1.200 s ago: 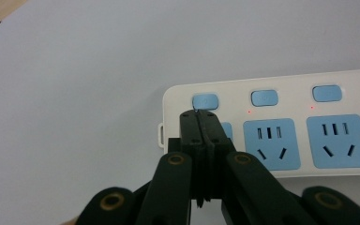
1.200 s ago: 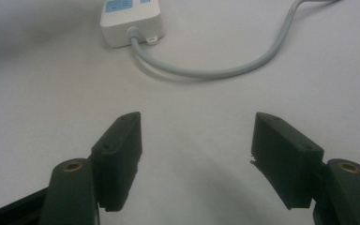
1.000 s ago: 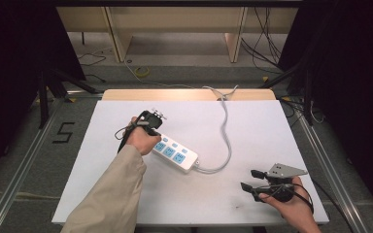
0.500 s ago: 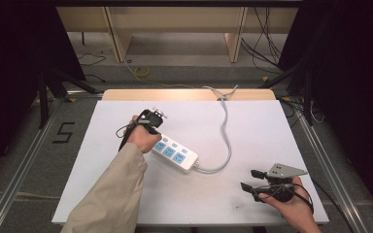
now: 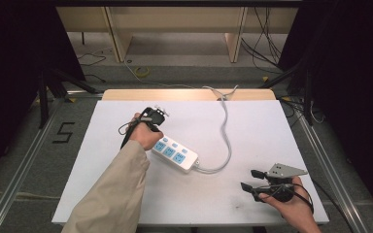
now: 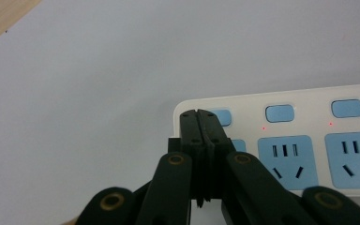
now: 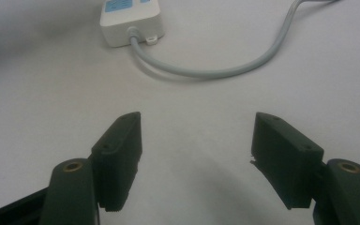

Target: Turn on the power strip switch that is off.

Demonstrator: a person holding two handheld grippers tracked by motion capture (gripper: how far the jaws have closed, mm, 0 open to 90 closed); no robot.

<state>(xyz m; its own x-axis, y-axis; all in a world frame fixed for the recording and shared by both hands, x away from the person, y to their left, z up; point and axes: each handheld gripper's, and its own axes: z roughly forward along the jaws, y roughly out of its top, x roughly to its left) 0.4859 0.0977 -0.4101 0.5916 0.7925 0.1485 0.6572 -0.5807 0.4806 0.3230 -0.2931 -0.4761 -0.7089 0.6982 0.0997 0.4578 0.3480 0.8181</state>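
Left gripper (image 6: 201,115): jaws pressed together, holding nothing, tips over the end switch of the power strip (image 6: 304,136).
Power strip: one, mid-table, towards 10 o'clock from the right gripper (image 5: 250,179); likely rigid, light, smooth plastic; best taken across its long sides.
Cable (image 5: 227,141): one, bendy, runs toward 12 o'clock.
Count seen: three switches, three sockets.
Right gripper: jaws wide apart, empty.
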